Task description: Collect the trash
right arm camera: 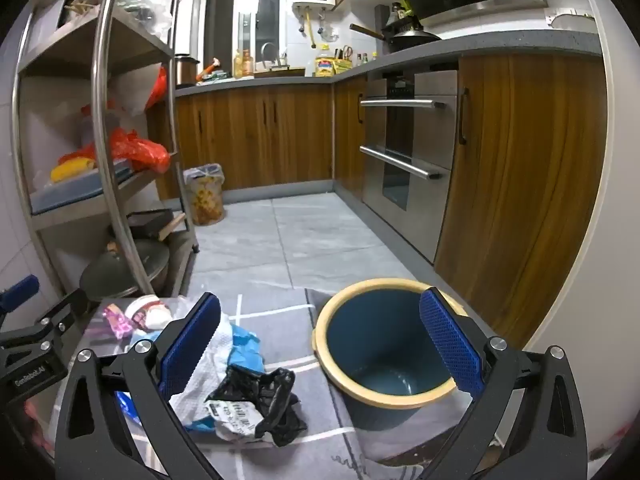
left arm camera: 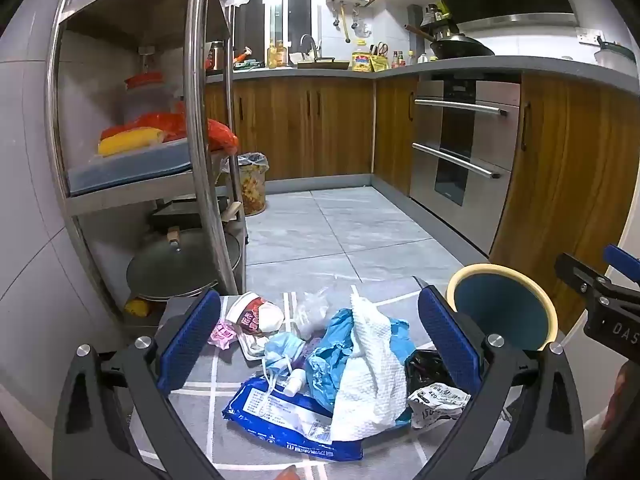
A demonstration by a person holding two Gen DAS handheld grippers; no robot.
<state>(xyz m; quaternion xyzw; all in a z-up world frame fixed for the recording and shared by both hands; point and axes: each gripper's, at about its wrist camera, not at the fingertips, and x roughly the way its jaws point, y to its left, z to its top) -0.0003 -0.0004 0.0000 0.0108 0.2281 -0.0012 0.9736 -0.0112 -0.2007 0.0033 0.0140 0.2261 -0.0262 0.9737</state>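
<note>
**Ana:** While both tools hang wide open and empty, tell me what lies ahead of them.

**Ben:** Between and just beyond the left gripper (left arm camera: 316, 344) fingers sits the trash heap on the grey mat (left arm camera: 200, 400): a white paper towel (left arm camera: 372, 364) draped over crumpled blue plastic (left arm camera: 332, 356), a blue wipes pack (left arm camera: 280, 420) nearest the tool, a face mask (left arm camera: 282, 350), and a black bag (right arm camera: 264, 396) toward its right finger.

**Ana:** How will it handle?

**Ben:** Light, soft and crushable, I'd judge. Pinch the towel at a raised fold; the wipes pack looks slick, so take its edge.

**Ana:** And the bin?

**Ben:** The blue bin (right arm camera: 384, 404) with the cream rim stands just ahead of the right gripper (right arm camera: 320, 344), toward its right finger. Its inside looks empty. A lined, patterned bin (left arm camera: 252, 184) stands well beyond, by the rack (left arm camera: 200, 120).
</note>
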